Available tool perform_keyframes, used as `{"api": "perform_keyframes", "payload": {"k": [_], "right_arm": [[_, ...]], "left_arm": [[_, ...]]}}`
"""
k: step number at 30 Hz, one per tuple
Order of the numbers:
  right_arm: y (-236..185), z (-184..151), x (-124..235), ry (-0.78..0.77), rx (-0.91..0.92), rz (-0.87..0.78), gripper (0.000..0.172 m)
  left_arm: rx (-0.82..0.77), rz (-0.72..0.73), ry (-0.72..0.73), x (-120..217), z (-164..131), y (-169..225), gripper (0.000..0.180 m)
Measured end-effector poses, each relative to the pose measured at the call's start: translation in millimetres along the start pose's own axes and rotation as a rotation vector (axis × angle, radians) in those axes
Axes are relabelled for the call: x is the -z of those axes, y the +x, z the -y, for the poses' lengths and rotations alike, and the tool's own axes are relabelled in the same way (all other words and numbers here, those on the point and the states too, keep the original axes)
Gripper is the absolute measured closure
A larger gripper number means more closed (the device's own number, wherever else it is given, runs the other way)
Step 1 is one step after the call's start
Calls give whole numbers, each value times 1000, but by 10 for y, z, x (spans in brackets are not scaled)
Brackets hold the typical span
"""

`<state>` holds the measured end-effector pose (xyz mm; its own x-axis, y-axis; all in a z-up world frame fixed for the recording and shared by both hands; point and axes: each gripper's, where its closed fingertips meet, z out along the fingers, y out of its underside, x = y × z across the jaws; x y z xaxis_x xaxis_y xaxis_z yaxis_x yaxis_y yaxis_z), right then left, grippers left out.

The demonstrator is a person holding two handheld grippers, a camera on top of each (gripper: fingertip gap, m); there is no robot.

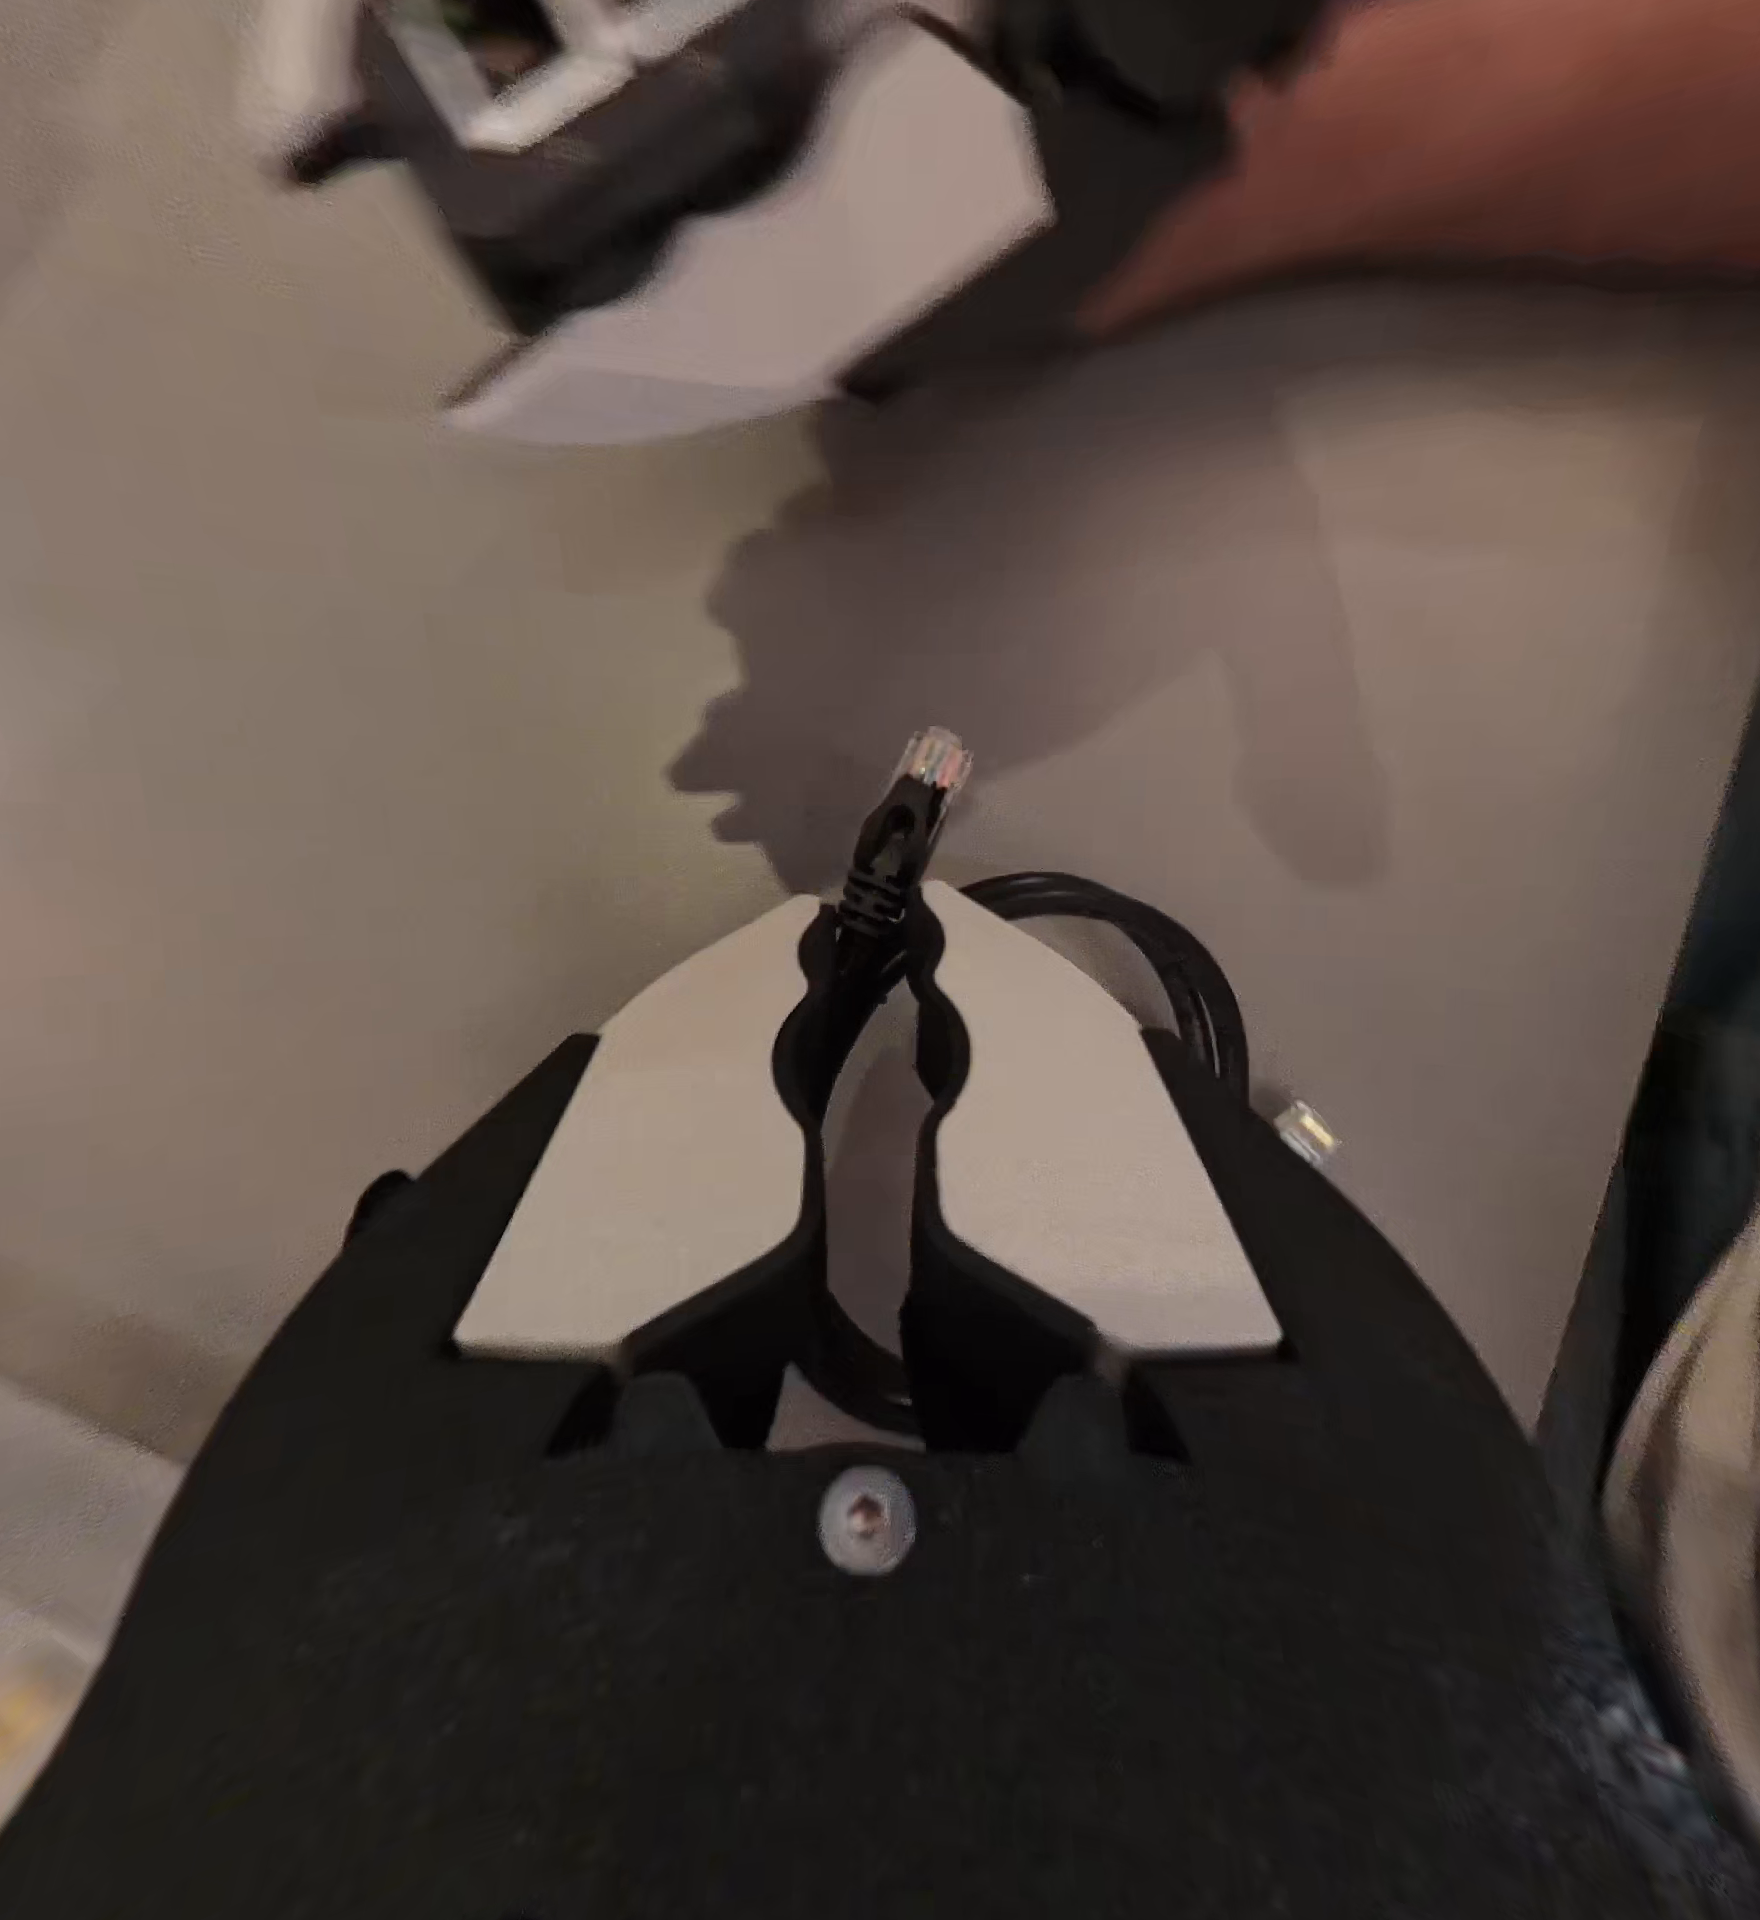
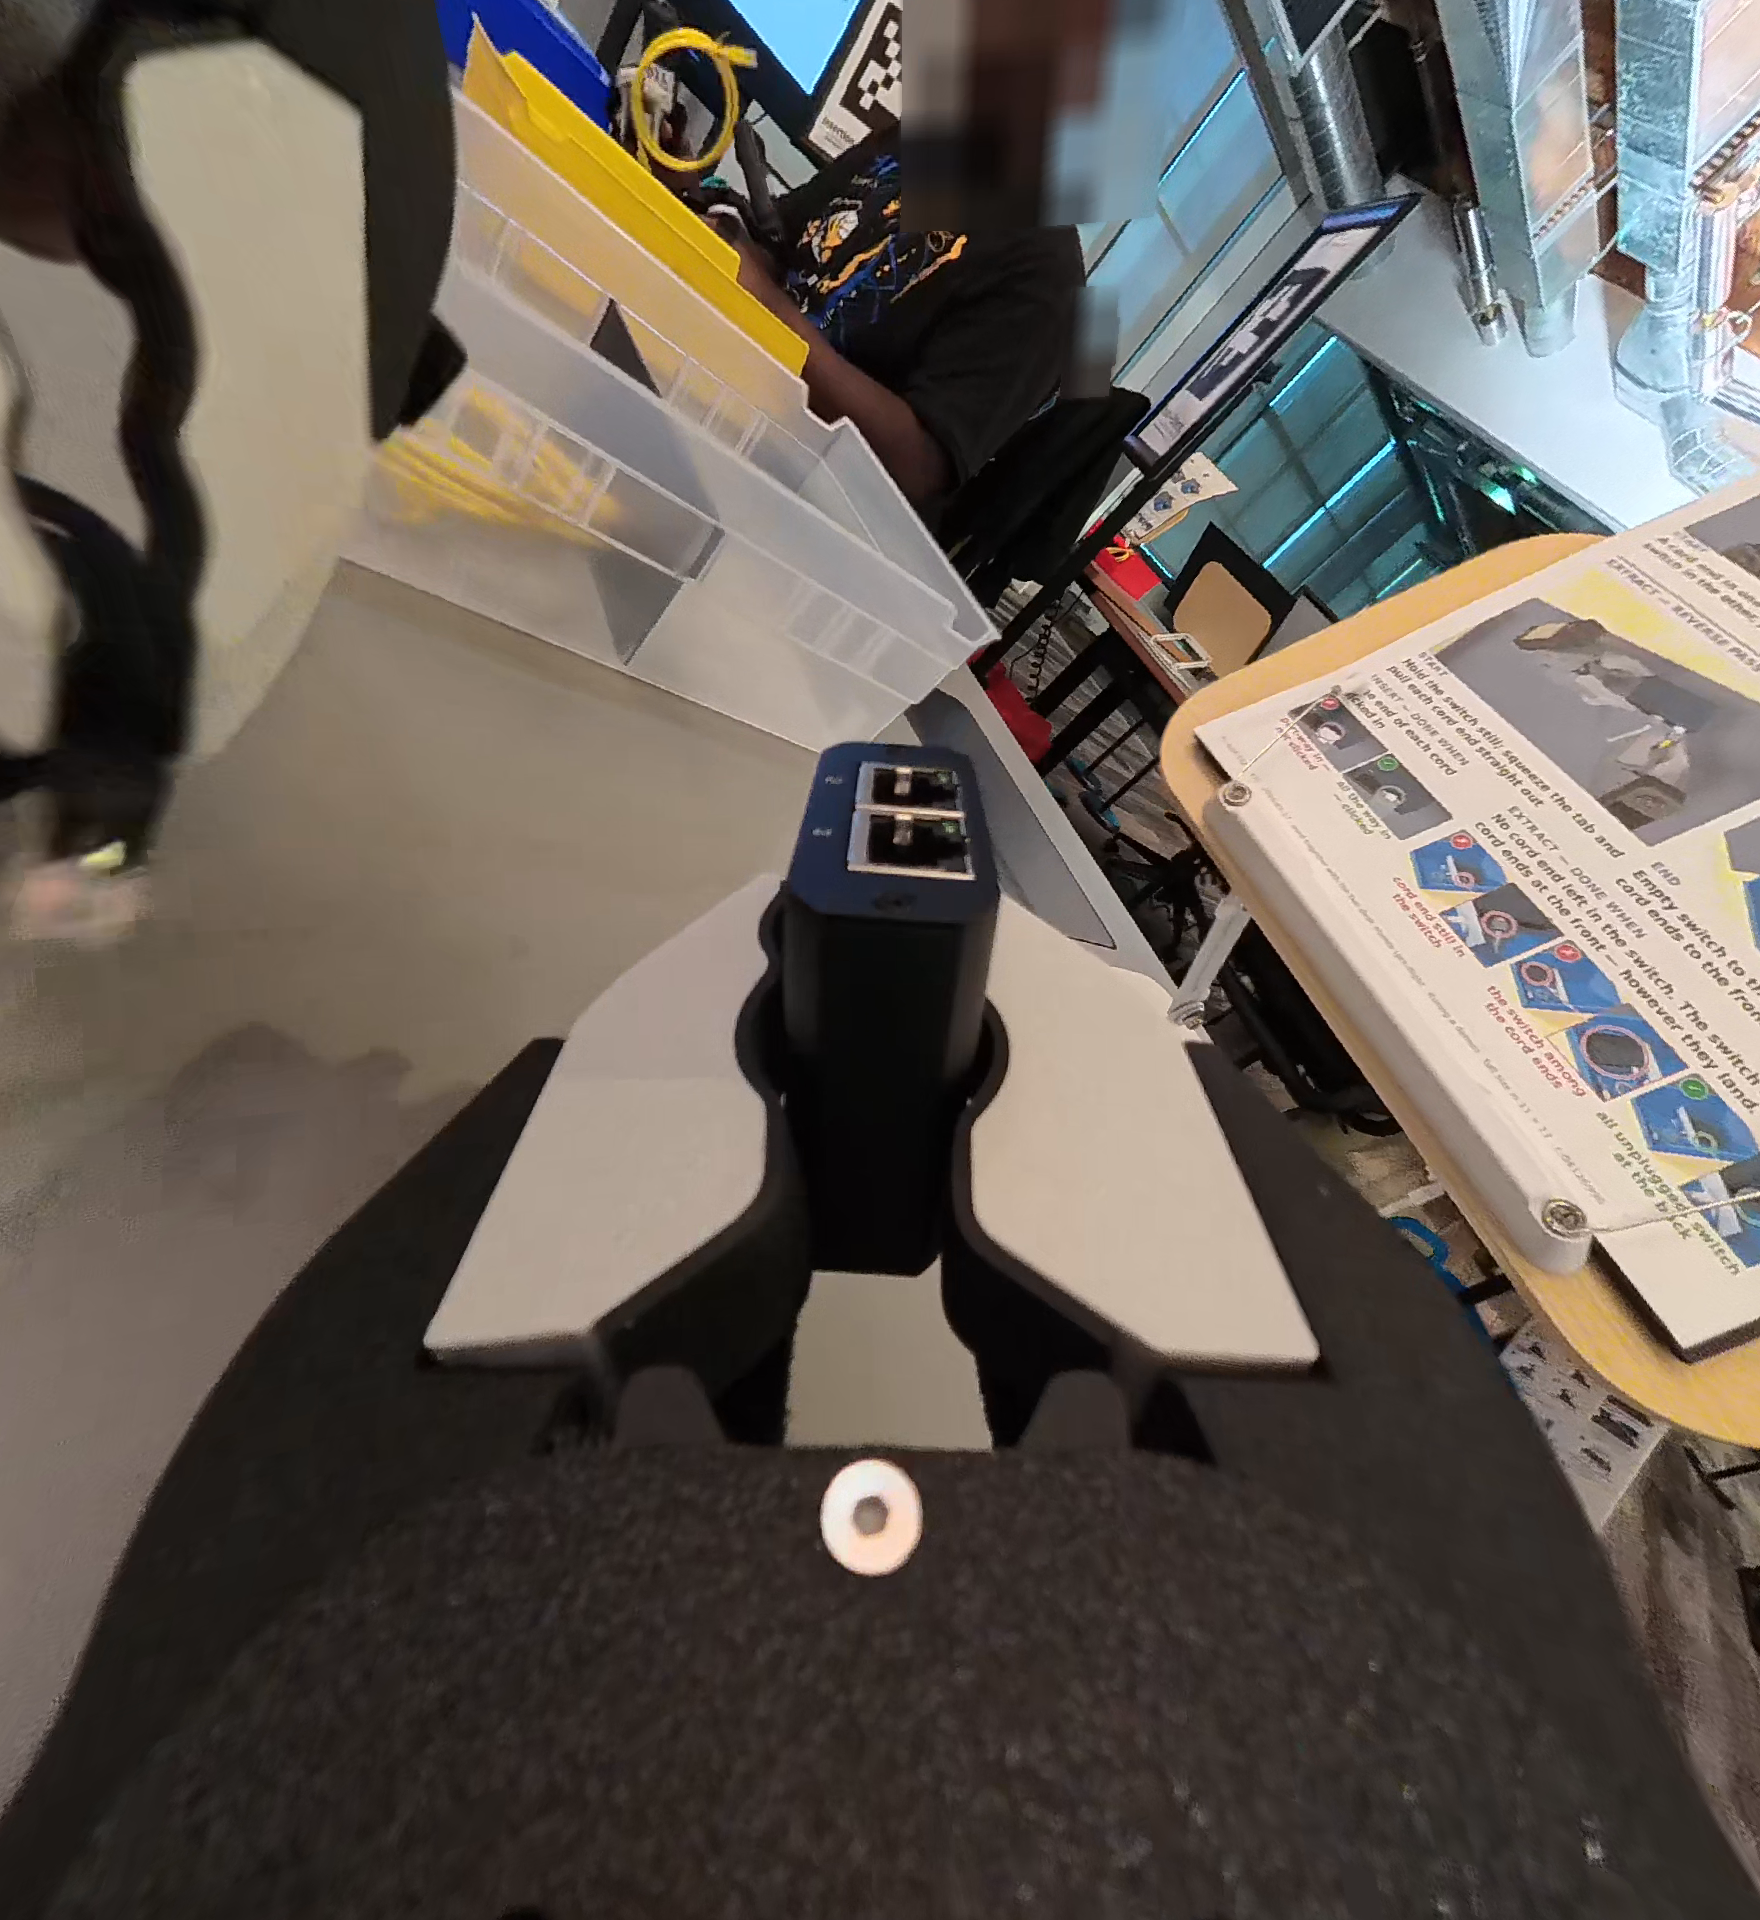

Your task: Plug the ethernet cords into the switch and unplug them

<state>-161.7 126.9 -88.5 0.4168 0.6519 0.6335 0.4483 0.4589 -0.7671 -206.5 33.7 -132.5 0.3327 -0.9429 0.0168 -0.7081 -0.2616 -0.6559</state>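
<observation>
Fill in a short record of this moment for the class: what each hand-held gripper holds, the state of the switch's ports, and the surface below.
left hand-held gripper: closed on black ethernet cord just behind its clear plug
right hand-held gripper: clamped around dark switch
ports: two, both empty, facing away from the camera
surface: pale table

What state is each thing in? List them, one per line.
Left gripper: shut on the black ethernet cord, just behind its plug.
Ethernet cord: unplugged, clear plug pointing forward.
Right gripper: shut on the switch.
Switch: held, both ports empty.
Clear bin: open.
</observation>
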Motion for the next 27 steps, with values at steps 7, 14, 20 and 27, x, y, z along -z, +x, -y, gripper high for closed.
{"api": "perform_keyframes", "payload": {"k": [7,14,20,27], "right_arm": [[-63,-4,-13,-25,61,0,146],[-143,30,-21,-38,144,-3,146],[-188,45,-29,-51,183,-4,146],[-187,18,-33,-63,184,-3,146]], "left_arm": [[365,165,152,164,-37,-120,169],[342,151,149,277,87,81,170],[283,163,140,360,268,129,170],[308,85,77,-96,37,64,170]]}}
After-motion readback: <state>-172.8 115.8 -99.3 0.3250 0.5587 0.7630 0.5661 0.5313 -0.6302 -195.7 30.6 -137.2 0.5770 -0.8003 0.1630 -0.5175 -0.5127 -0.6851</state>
